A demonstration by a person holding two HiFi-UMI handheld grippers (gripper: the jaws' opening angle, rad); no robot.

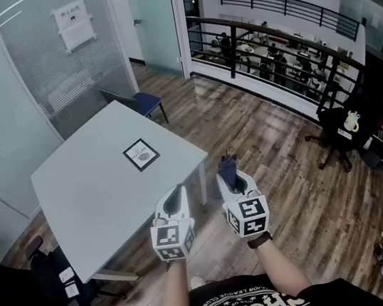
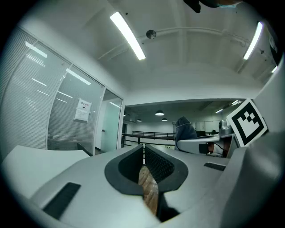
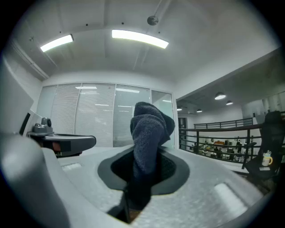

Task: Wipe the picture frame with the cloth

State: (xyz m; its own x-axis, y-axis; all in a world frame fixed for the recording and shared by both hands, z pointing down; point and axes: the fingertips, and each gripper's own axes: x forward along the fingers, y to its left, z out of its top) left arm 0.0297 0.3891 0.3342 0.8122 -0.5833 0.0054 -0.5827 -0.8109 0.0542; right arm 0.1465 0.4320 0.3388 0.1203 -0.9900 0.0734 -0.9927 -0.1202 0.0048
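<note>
the head camera is looking steeply down over the desk (image 1: 97, 192); each gripper camera is sitting close behind its fingers (image 2: 161, 164) (image 3: 172, 169), facing across the room; all are sharing the railing (image 1: 234, 52) (image 2: 148, 135) (image 3: 213, 133).

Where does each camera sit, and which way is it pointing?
Head view: on the head, looking down at table and picture frame; forearms, left gripper, right gripper show.
Left gripper view: on that gripper, along its shut, empty jaws toward the railing.
Right gripper view: on that gripper, along jaws shut on the cloth.
Shared: the cloth shows in all three.
</note>
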